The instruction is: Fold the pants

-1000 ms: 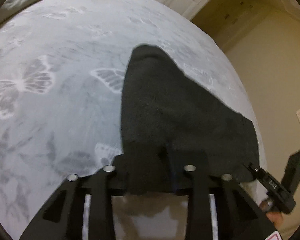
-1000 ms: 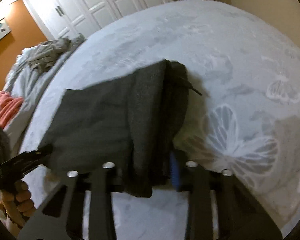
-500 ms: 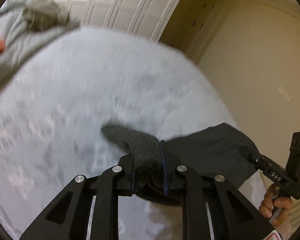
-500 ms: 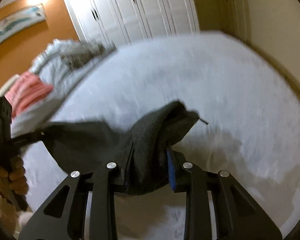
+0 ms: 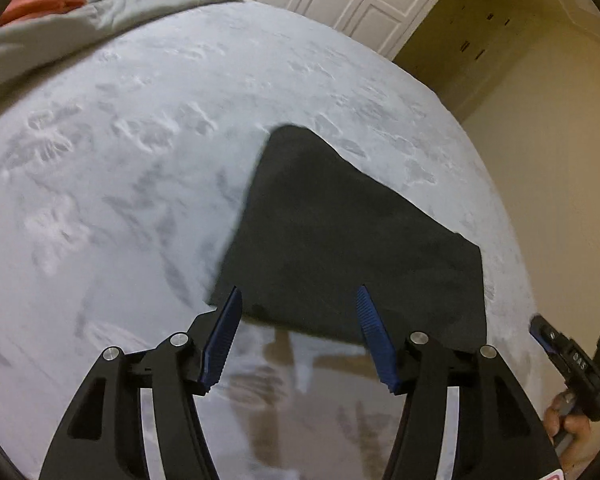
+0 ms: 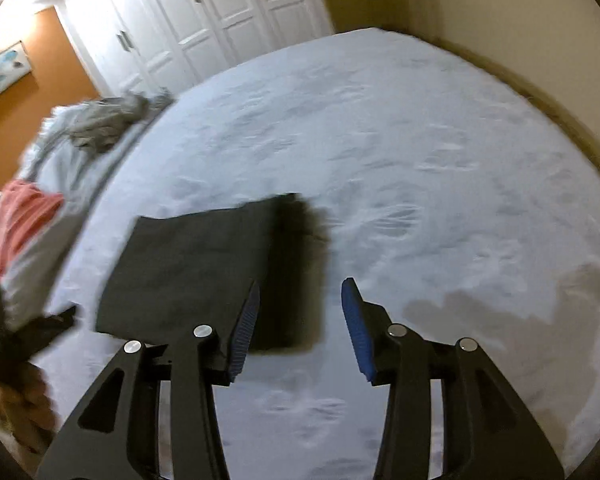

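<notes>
Lying flat on the bed [image 5: 140, 168], the pants [image 5: 340, 240] form a dark folded slab on the pale butterfly-print cover. All positions below are taken from the pants.

Left gripper [image 5: 300, 336]: jaws stand apart and have just been opening. Its 2 blue pads [image 5: 224, 336] sit over the near edge of the pants, with no cloth pinched between them; nothing is held. In the right wrist view this gripper [image 6: 60, 320] shows only as a dark blur at the left side of the pants, with a hand [image 6: 24, 396] below it.

Right gripper [image 6: 300, 320]: jaws stand apart and have just been opening. The left pad overlaps the near right corner of the pants in the picture, the right pad is over bare cover just beside them. No cloth is gripped. In the left wrist view this gripper [image 5: 556, 344] is beyond the right near corner of the pants, carried by a hand [image 5: 568, 428].

In the right wrist view the pants [image 6: 196, 268] show a lighter grey panel on the left and a darker strip along the right edge.

Beyond the pants to the far left lie a grey bundle [image 6: 108, 120] and a pink cloth [image 6: 24, 216] on crumpled bedding. White closet doors [image 6: 204, 20] stand behind the far side of the bed.
</notes>
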